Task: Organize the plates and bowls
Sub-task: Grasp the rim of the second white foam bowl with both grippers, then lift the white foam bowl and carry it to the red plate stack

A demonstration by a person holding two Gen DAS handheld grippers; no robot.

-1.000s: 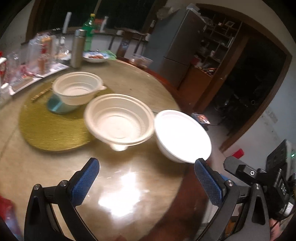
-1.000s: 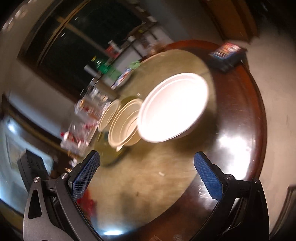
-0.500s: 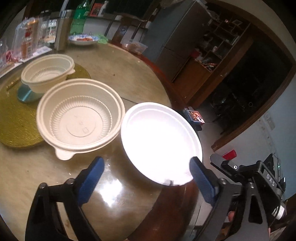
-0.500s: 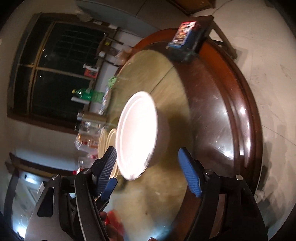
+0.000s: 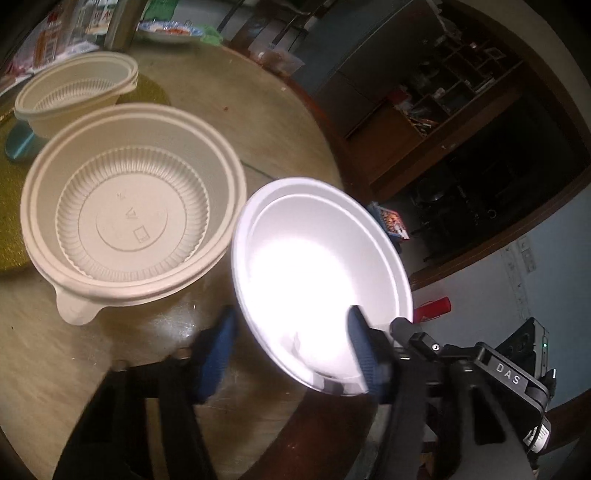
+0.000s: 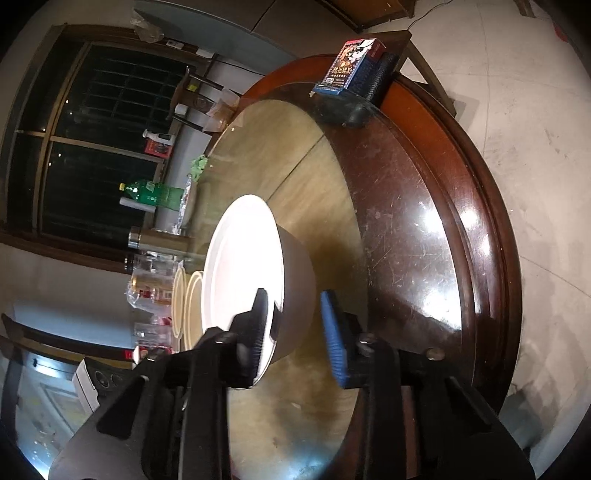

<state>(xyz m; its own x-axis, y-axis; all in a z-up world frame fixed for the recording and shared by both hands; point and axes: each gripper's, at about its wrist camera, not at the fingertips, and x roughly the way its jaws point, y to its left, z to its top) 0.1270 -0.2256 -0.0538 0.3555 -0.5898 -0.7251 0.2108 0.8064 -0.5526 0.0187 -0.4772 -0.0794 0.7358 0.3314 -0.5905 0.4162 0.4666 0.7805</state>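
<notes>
A white bowl (image 5: 317,280) stands on the round table near its right edge, next to a large beige ribbed bowl (image 5: 129,214); a smaller beige bowl (image 5: 74,96) sits behind on a blue base. My left gripper (image 5: 291,343) straddles the white bowl's near rim, one blue finger outside, one inside; the jaws are narrowed and blurred. My right gripper (image 6: 295,325) also straddles the white bowl (image 6: 251,280), its left finger inside the rim, its right finger a little off the outer wall. The right gripper also shows in the left wrist view (image 5: 399,332).
A gold round mat (image 5: 11,206) lies under the beige bowls. A steel flask (image 6: 155,240), a green bottle (image 6: 155,194), glasses and a food plate (image 5: 170,31) stand at the far side. A card box (image 6: 347,68) sits at the table's edge. The dark wooden rim (image 6: 461,258) borders the table.
Both grippers have moved in onto the white bowl and narrowed their jaws around its rim. The bowls have not shifted on the table.
</notes>
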